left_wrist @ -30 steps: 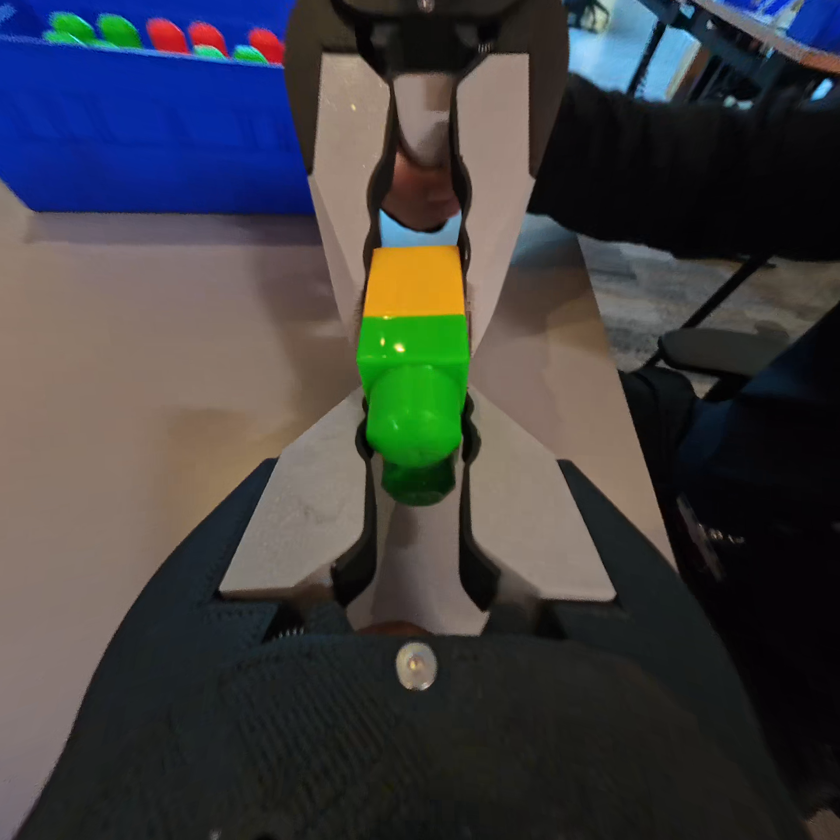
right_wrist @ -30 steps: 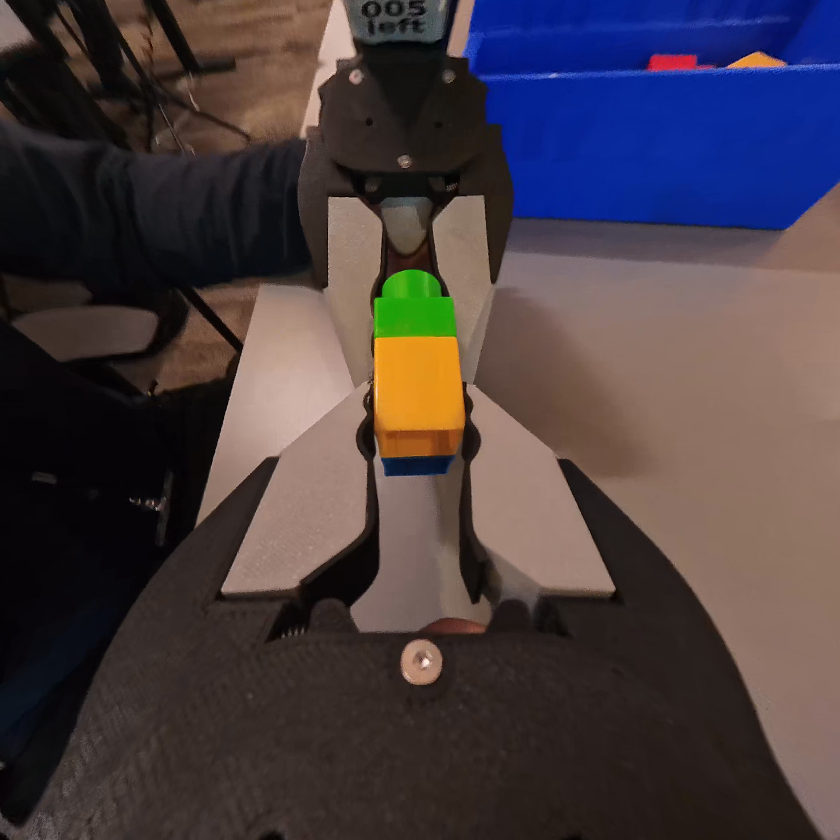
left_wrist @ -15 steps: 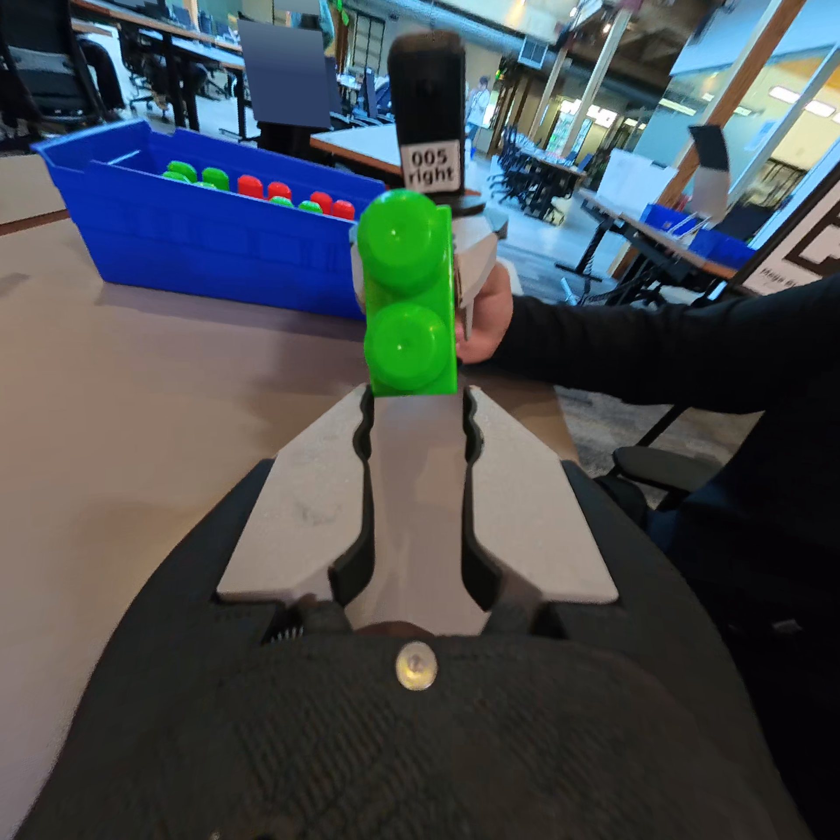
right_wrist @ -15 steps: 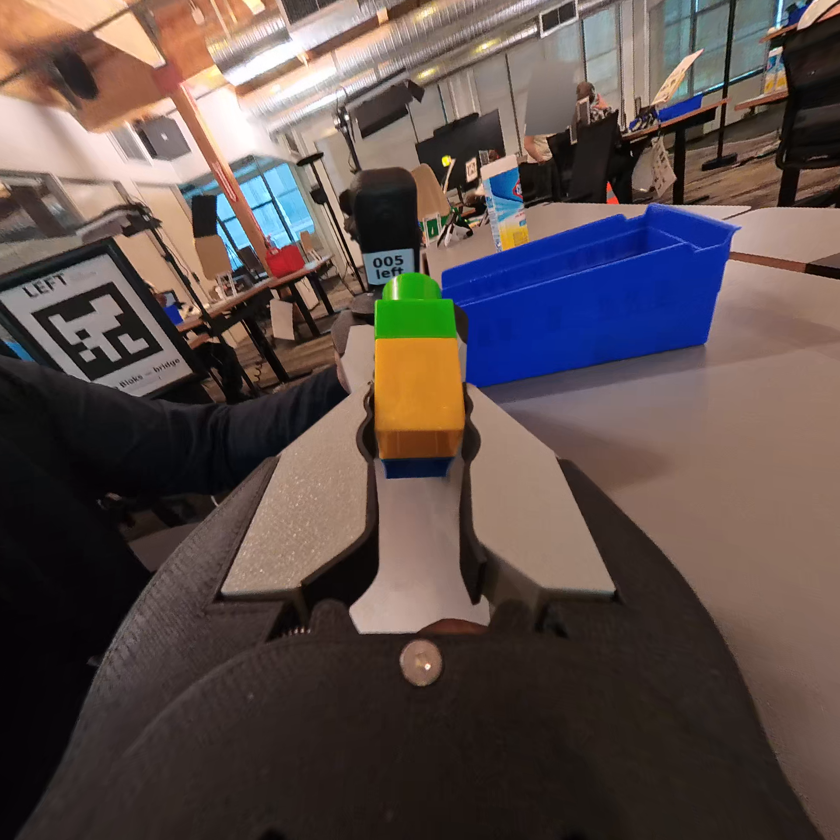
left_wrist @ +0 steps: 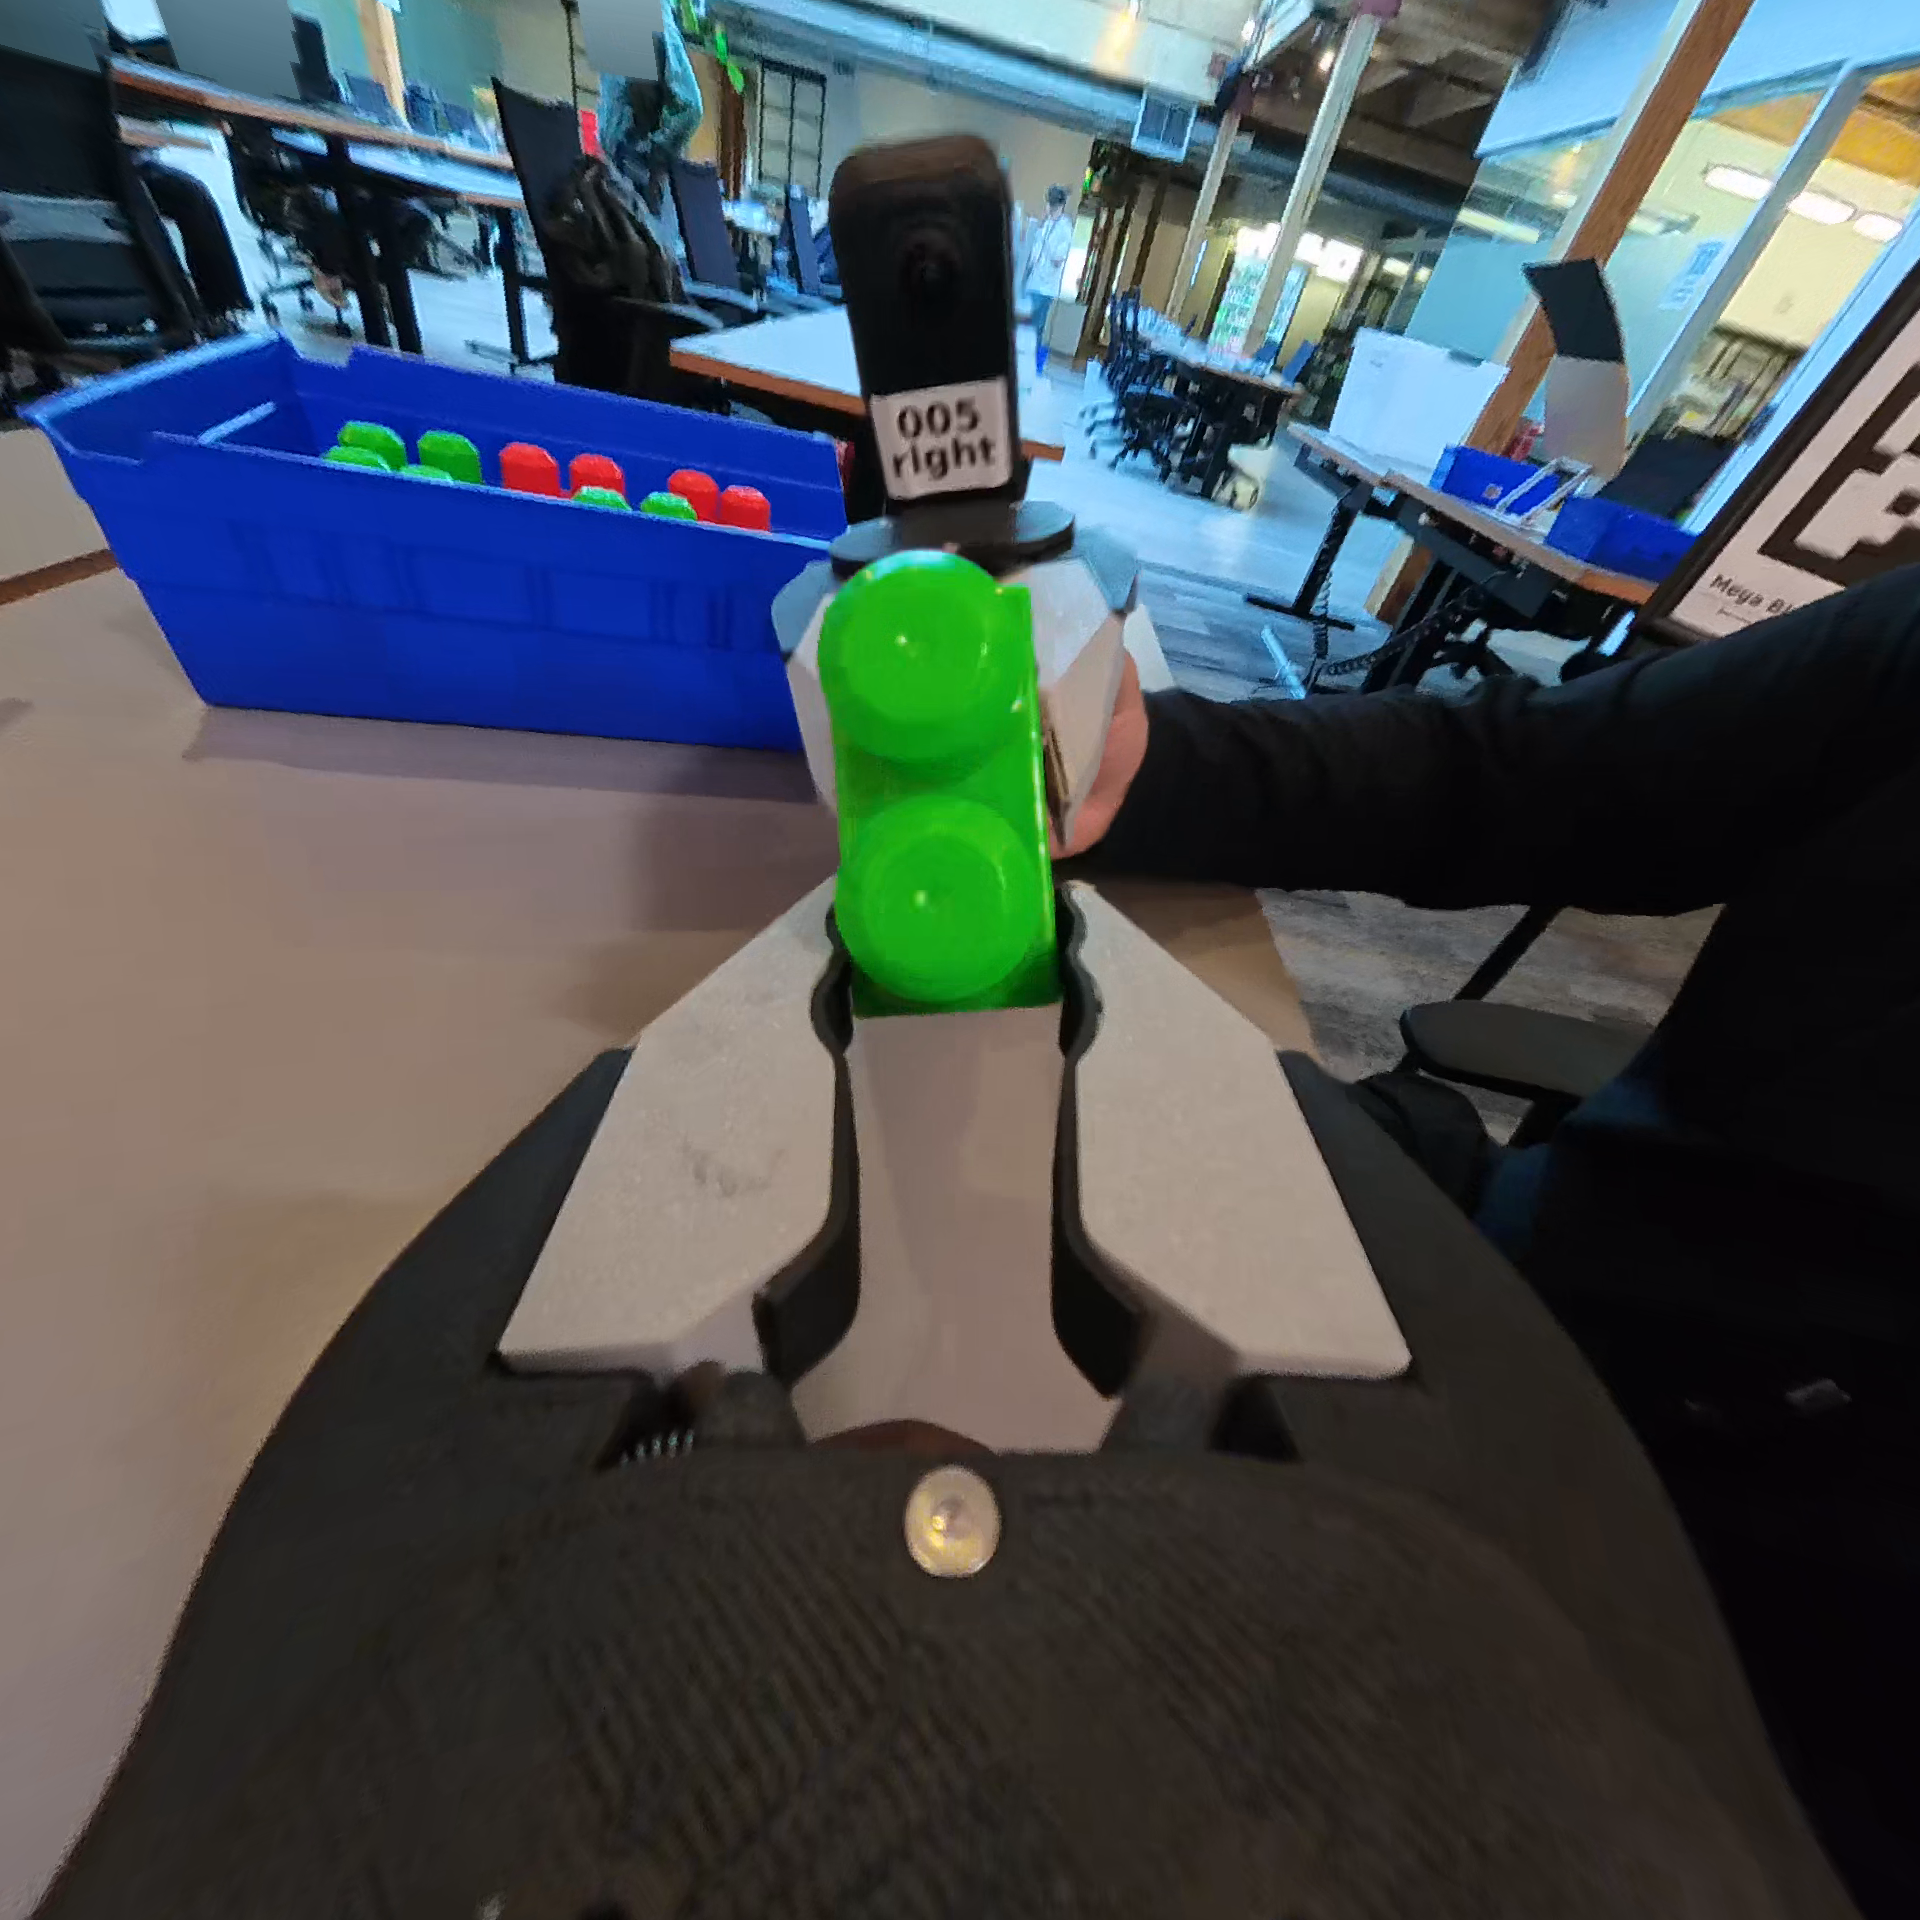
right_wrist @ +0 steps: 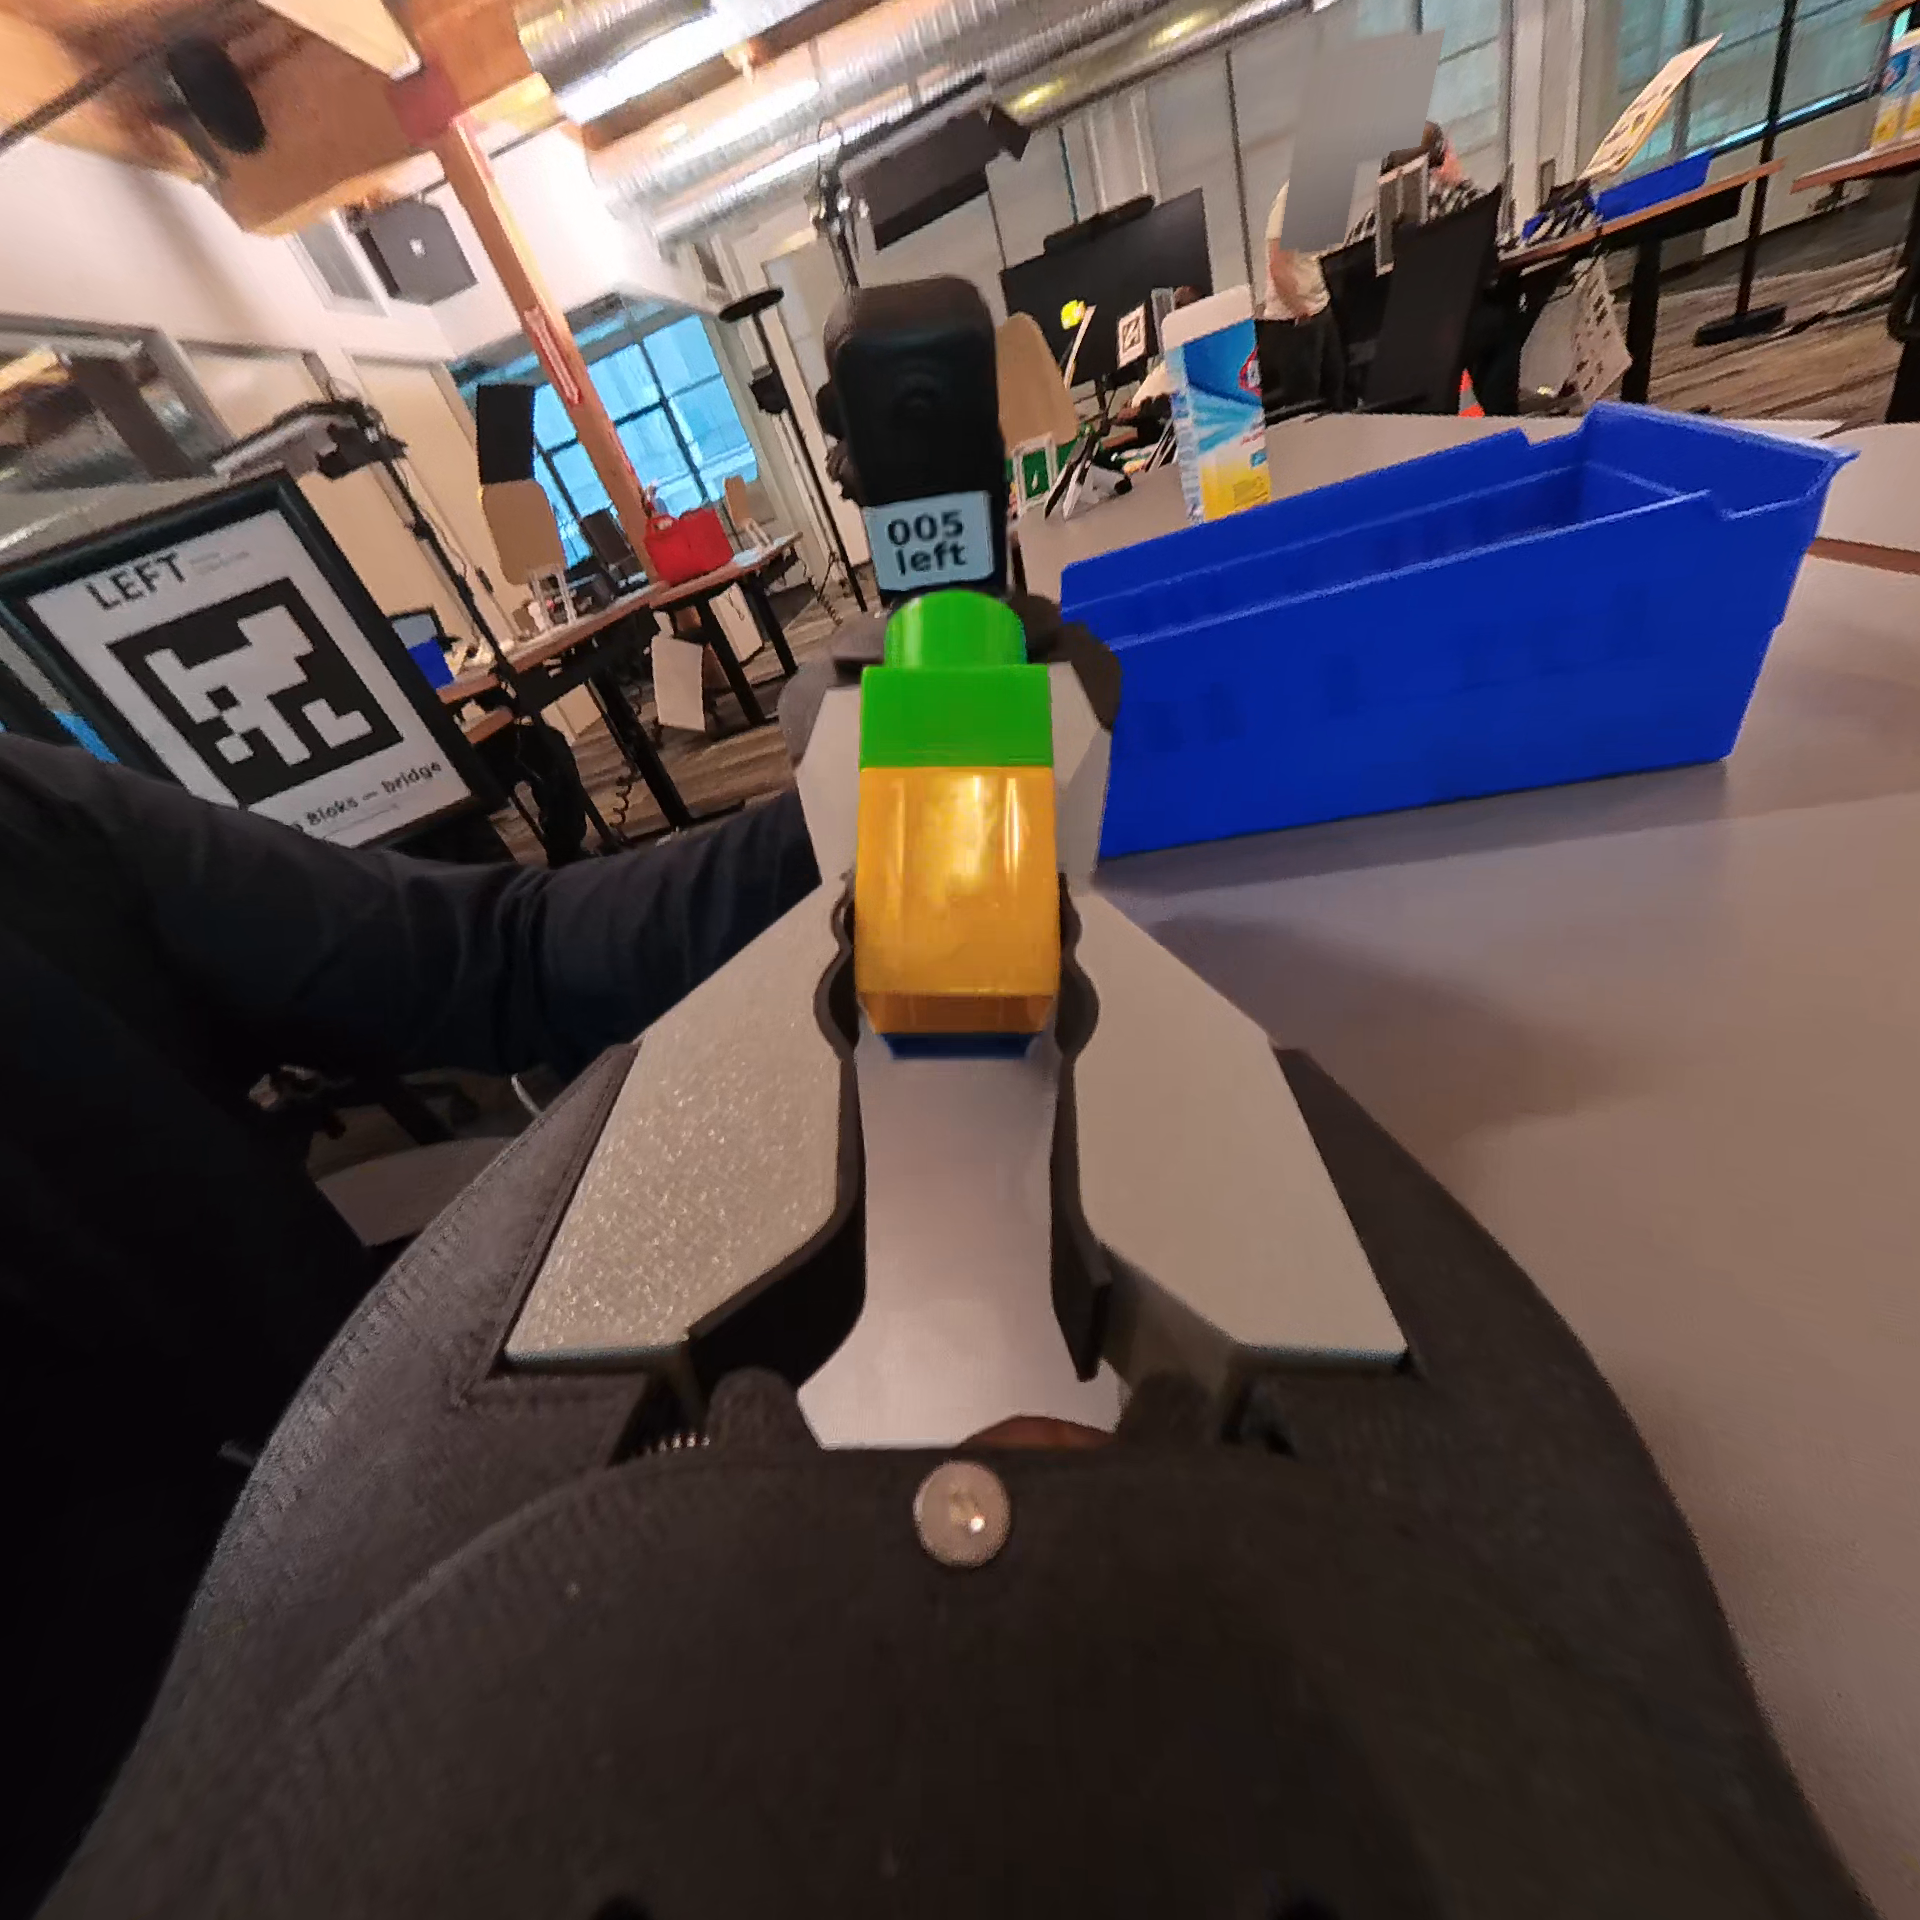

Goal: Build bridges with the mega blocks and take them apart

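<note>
The two grippers face each other above the tabletop (left_wrist: 312, 987), joined through one short stack of blocks.

Left wrist view, left to right: a blue bin (left_wrist: 436, 613) stands at the far left on the tabletop and holds green and red blocks (left_wrist: 540, 478). At centre, the left gripper (left_wrist: 951, 966) has its fingers (left_wrist: 727, 1091) clamped on the near end of the green block (left_wrist: 935, 790); both pads press against its sides. The block's two round studs face the camera, one above the other. Directly behind the block sits the right gripper, with a hand (left_wrist: 1107, 748) and a dark sleeve (left_wrist: 1507, 748) extending to the right.

Right wrist view, left to right: a dark sleeve (right_wrist: 364, 935) crosses the left side, with a framed marker board (right_wrist: 239, 665) behind it. At centre, the right gripper (right_wrist: 956, 966) has its fingers (right_wrist: 707, 1143) clamped on the yellow block (right_wrist: 956, 883), pads tight on both sides. A blue block (right_wrist: 956, 1044) shows just beneath the yellow block, between the fingers. The green block (right_wrist: 956, 707) joins the far end of the yellow block and reaches into the left gripper beyond. At far right, a second blue bin (right_wrist: 1455, 665) rests on the tabletop (right_wrist: 1558, 1039).
</note>
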